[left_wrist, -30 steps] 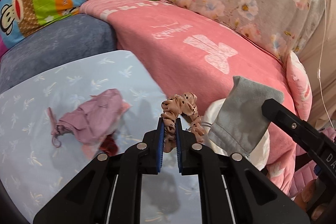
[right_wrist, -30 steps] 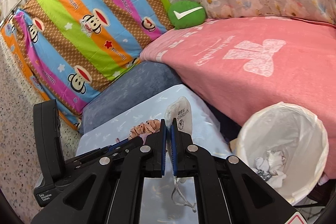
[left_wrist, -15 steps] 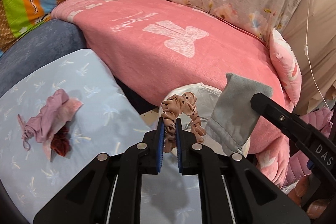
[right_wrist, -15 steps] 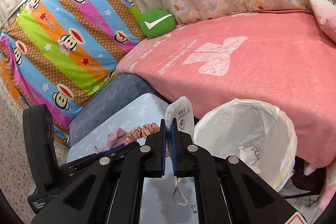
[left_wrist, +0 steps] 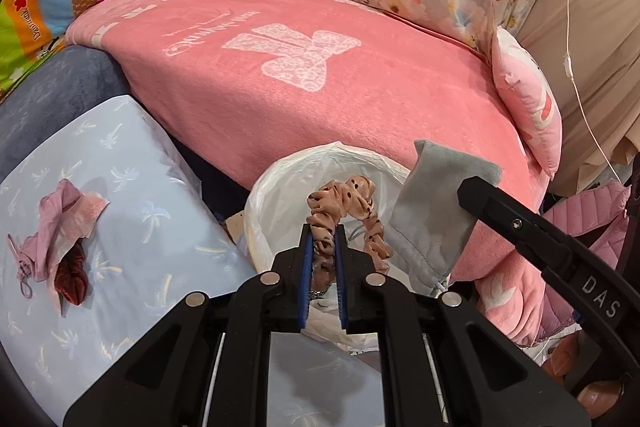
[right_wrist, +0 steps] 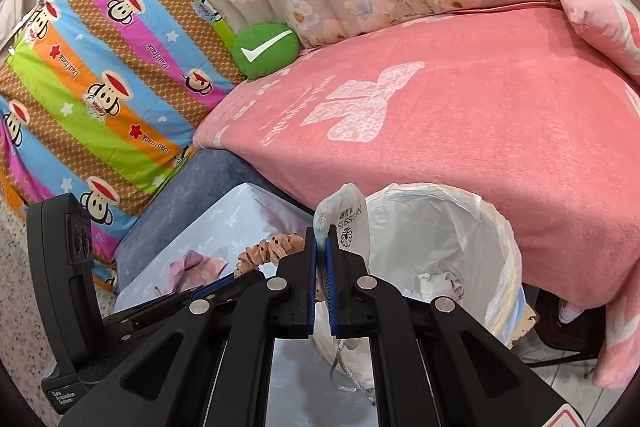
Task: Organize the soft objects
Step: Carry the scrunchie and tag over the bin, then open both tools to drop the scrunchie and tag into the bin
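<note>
Left tongs (left_wrist: 322,231): pinching the spotted scrunchie (left_wrist: 344,203), above the white-lined bin (left_wrist: 272,195).
Right tongs (right_wrist: 320,247): pinching the grey pouch (right_wrist: 346,219), beside the bin's rim.

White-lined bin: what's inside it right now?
The bin holds crumpled white scraps near its bottom. The right gripper and its grey pouch cover the rest.
</note>
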`<state>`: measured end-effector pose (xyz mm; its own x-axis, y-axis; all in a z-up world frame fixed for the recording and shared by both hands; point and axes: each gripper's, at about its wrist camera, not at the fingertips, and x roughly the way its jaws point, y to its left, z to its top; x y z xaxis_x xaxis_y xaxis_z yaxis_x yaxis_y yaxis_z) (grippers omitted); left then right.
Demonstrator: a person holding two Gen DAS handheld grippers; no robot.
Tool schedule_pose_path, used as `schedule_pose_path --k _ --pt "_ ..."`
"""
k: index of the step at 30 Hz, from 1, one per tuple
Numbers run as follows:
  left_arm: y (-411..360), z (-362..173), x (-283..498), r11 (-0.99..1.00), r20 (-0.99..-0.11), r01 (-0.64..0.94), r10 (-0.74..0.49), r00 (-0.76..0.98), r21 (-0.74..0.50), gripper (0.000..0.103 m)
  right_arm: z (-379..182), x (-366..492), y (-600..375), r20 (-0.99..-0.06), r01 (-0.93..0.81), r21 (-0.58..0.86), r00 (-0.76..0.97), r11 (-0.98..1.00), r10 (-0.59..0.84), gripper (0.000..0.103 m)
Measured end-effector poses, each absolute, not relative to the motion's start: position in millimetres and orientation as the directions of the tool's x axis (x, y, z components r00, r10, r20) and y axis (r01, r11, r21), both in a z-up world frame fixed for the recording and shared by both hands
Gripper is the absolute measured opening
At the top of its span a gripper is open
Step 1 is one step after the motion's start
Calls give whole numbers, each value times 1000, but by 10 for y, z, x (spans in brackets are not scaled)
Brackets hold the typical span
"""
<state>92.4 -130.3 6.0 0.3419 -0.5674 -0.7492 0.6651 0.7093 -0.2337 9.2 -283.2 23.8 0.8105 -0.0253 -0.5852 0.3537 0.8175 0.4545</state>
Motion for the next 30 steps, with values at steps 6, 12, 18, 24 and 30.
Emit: schedule_pose_path --k 6,12,18,24,30 --pt "-1406 30 883 696 -754 679 -570 325 -234 11 216 54 -2893 -590 367 452 806 813 -36 6" --pt "-1466 20 853 694 -757 685 -566 326 -223 12 216 50 -2930 -591 368 453 806 812 -36 6" --pt "-1491 27 837 704 -757 676 -558 340 -216 31 245 12 -2948 -587 384 445 808 809 -60 13" --pt "-1440 54 851 724 -747 659 -549 374 -203 49 300 -21 -2996 -572 388 452 817 804 -73 31" --pt "-1378 58 845 730 -744 655 -544 387 -193 49 320 13 -2978 -571 374 446 818 813 -63 31"
